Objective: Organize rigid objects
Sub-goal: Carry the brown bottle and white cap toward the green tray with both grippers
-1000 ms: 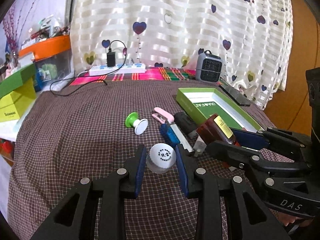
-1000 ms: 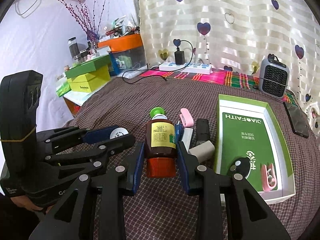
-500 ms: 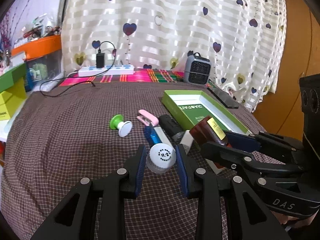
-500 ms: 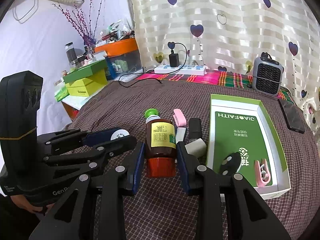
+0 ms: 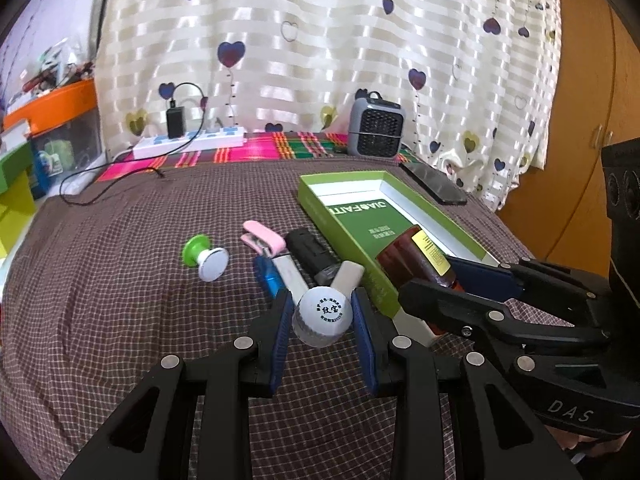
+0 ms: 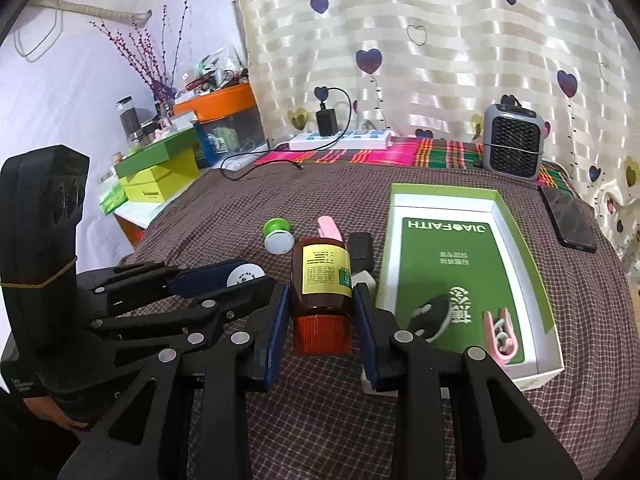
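The left gripper (image 5: 322, 318) is clamping a white ball (image 5: 322, 315); the right gripper (image 6: 320, 320) is clamping a brown bottle (image 6: 321, 284), both lifted, probably heading for the green tray (image 6: 506, 216) at two o'clock.

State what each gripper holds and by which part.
Left gripper: white bottle cap, by its rim. Right gripper: brown bottle, by its sides.

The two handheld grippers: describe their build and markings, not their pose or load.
Both are black plastic linkages with silver rivets and blue pads. The right gripper carries white "DAS" lettering and a black upright handle. The left gripper has a similar handle with a yellowish rubber band around it.
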`<action>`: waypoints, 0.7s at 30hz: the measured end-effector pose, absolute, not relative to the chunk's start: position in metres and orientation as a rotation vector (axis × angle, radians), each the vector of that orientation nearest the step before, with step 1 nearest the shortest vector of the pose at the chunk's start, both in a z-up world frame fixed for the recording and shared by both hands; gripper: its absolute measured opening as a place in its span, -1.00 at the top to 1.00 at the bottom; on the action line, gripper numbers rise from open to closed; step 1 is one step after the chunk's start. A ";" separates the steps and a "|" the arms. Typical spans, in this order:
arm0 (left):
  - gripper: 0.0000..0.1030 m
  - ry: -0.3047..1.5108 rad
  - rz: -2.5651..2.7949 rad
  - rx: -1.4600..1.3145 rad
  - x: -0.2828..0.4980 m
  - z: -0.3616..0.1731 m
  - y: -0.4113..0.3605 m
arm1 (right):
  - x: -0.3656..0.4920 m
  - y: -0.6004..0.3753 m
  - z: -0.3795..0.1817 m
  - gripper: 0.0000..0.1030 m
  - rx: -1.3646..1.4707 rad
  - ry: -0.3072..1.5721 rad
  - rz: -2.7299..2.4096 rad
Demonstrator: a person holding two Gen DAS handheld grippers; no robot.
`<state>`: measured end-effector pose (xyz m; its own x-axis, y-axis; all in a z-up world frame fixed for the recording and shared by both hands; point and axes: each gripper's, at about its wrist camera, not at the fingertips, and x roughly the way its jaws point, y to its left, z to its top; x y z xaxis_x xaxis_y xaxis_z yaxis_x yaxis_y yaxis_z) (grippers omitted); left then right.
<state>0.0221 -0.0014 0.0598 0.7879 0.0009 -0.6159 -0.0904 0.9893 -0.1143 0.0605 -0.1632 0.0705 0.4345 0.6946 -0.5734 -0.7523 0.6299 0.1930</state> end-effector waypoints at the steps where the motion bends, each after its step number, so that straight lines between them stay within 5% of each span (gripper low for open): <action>1: 0.44 0.663 0.045 -0.138 0.024 0.060 -0.003 | 0.062 -0.165 0.070 0.35 -0.095 0.668 0.902; 21: 0.44 0.669 -0.023 -0.102 0.050 0.061 -0.035 | 0.080 -0.199 0.070 0.35 -0.049 0.661 0.843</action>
<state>0.0502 -0.0346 0.0611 0.7842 -0.0546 -0.6181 -0.0111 0.9947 -0.1020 0.0804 -0.1991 0.0696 0.4794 0.6758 -0.5598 -0.7051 0.6764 0.2127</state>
